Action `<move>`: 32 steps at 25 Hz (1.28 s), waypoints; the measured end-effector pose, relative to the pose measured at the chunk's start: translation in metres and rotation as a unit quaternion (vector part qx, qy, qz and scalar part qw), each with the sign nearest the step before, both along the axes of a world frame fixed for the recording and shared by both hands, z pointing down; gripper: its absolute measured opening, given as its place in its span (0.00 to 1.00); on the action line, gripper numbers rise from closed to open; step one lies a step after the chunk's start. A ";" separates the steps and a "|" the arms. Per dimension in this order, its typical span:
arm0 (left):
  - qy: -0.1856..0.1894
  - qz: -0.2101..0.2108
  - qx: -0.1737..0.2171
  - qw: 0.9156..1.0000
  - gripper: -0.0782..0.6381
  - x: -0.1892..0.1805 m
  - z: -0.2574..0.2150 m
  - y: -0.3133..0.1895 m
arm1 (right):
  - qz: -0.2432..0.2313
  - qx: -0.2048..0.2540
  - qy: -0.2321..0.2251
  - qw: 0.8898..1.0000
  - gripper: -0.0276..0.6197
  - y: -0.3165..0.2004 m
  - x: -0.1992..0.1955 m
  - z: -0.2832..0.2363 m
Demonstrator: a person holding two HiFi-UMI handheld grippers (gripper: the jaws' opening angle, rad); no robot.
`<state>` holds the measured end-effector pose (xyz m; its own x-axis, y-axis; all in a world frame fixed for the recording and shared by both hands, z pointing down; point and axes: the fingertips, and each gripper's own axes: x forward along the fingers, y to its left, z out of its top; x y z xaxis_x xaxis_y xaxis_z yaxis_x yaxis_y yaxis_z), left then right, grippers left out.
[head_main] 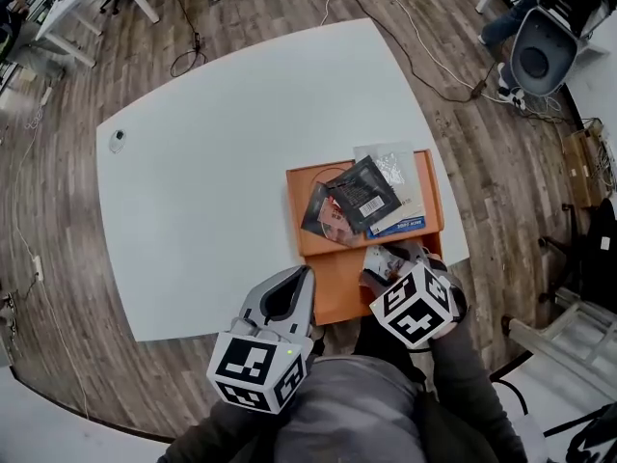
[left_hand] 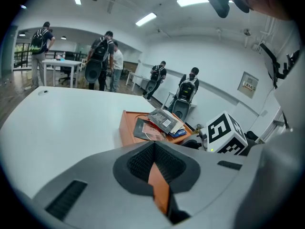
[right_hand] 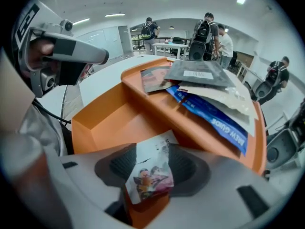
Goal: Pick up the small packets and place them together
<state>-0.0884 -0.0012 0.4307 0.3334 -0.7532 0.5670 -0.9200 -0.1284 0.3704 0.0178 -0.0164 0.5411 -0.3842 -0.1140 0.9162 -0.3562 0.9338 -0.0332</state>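
An orange tray (head_main: 294, 210) sits at the table's near right edge. Its far compartment holds a pile of packets (head_main: 362, 196): a black one (right_hand: 198, 73), a blue-edged one (right_hand: 214, 120), a clear one and a dark reddish one. My right gripper (right_hand: 150, 168) hovers over the tray's bare near compartment (right_hand: 114, 123), shut on a small white packet (right_hand: 150, 175) with a colourful print, which stands crumpled between the pads. The left gripper (head_main: 289, 292) hangs just left of the tray's near end with its jaws shut and nothing in them.
The white table (head_main: 222, 162) stretches out to the left and far side, with one small white object (head_main: 118, 140) near its far left edge. Cables (head_main: 424, 56) trail over the wooden floor beyond. Several people with backpacks stand in the background.
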 end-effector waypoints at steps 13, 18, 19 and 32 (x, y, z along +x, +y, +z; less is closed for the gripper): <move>0.001 0.005 0.005 1.000 0.10 0.001 -0.002 0.007 | 0.013 0.021 -0.021 0.999 0.06 0.000 0.001 -0.007; 0.002 0.013 0.015 1.000 0.10 0.005 -0.011 0.008 | 0.013 0.019 -0.042 0.999 0.06 0.008 -0.005 -0.028; 0.003 0.014 0.019 1.000 0.10 0.006 -0.014 0.007 | 0.011 0.019 -0.049 0.999 0.06 0.011 -0.007 -0.034; 0.001 0.052 0.100 0.994 0.10 0.033 -0.066 -0.012 | 0.002 0.095 -0.116 0.989 0.06 0.016 -0.011 -0.130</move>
<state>-0.0551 -0.0128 0.3645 0.4161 -0.8123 0.4088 -0.8971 -0.2931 0.3307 0.0067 -0.0003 0.4113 -0.5809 -0.2776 0.7652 -0.3637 0.9295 0.0611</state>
